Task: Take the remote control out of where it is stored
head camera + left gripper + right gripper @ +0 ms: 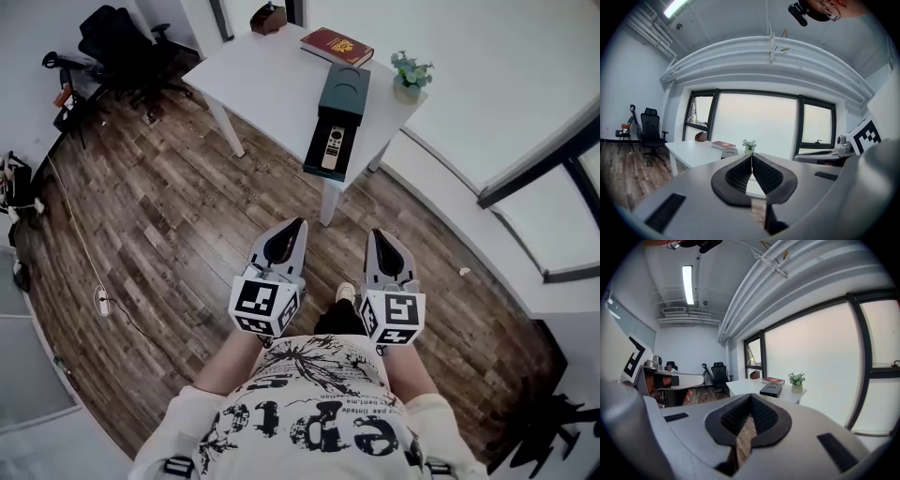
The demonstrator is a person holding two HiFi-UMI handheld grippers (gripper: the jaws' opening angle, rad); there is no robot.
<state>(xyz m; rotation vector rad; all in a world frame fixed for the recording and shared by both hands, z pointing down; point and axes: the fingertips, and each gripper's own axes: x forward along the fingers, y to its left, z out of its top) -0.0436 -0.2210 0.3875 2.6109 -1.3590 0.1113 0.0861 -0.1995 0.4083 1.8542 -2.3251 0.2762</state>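
remote control (332,147) lies face up in the pulled-out drawer (325,172) of a dark box (344,94) on the white table (272,75), well ahead of both your claws. your left claw (300,225) is clenched, its ribbed pads pressed together with nothing between them. your right claw (373,234) is clenched too, its tips meeting and empty, and only the wooden floor (169,234) shows through the slit lower down. you hold the two side by side, close to your body, with the tips pointing toward the table. one shoe (345,293) shows between them. the drawer's open end reaches the table's near corner, on your side. behind the box a red book (336,45) lies flat, and a small potted plant (410,73) stands just beside the box at the table's right edge. a black office chair (122,47) stands well off to the left of the table.
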